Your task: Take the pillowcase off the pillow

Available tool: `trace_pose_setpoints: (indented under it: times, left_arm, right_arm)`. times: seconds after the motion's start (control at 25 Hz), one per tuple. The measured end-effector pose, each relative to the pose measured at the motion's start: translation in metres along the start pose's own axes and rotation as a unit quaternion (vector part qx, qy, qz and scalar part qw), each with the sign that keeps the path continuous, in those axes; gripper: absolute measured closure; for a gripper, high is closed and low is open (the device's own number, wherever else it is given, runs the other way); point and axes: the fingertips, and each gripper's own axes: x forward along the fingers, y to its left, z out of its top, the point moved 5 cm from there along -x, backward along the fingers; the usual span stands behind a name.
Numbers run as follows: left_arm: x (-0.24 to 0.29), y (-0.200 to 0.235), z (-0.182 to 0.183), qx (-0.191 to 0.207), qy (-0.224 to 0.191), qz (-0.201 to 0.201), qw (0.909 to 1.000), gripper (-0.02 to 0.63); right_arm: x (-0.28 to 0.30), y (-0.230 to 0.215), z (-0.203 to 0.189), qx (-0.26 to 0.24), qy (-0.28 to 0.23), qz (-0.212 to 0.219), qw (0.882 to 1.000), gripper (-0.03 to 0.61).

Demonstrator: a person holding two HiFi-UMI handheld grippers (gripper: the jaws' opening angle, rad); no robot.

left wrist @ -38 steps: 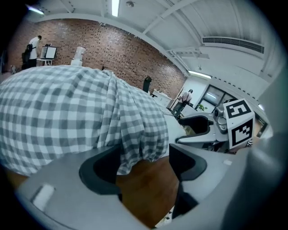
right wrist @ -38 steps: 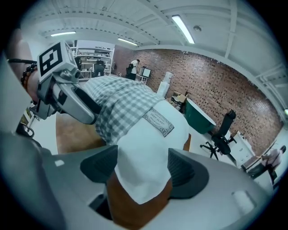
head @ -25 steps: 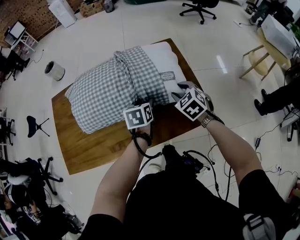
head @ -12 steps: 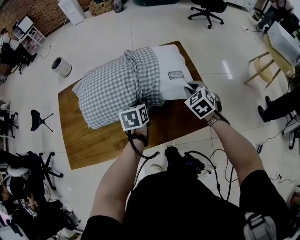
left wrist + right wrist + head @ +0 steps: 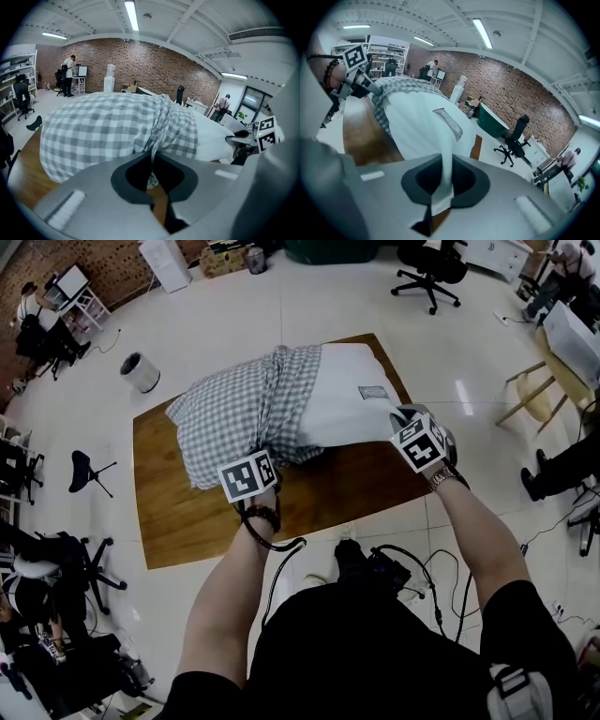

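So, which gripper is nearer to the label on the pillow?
Right. The right gripper pinches the pillow corner close by the label; the left gripper pinches the pillowcase, farther off.

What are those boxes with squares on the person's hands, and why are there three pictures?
A person holds tongs in each hand; the patterned cubes are part of them. One picture comes from a camera on the person's head, looking down. The other two come from small cameras riding on the tongs. On the wooden board lies a white pillow, partly inside a checked pillowcase. The left tongs pinch the pillowcase's bunched edge. The right tongs have just been closing and now pinch a fold of the pillow's white cloth.
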Motion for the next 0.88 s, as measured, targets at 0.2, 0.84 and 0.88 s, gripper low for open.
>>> trace_pose_setpoints:
  times: [0.2, 0.84, 0.88]
  left_arm:
    - [-0.018, 0.017, -0.008, -0.016, -0.009, 0.006, 0.9998, 0.603]
    - [-0.055, 0.039, -0.034, 0.005, 0.003, -0.004, 1.0000, 0.598]
    - [-0.057, 0.036, -0.036, 0.016, 0.003, -0.007, 0.9998, 0.592]
  right_arm:
    - [-0.014, -0.003, -0.010, 0.004, 0.001, -0.017, 1.000, 0.560]
    - [-0.039, 0.035, -0.030, 0.015, 0.002, -0.013, 1.000, 0.469]
    - [-0.041, 0.042, -0.029, 0.006, 0.002, -0.010, 1.000, 0.433]
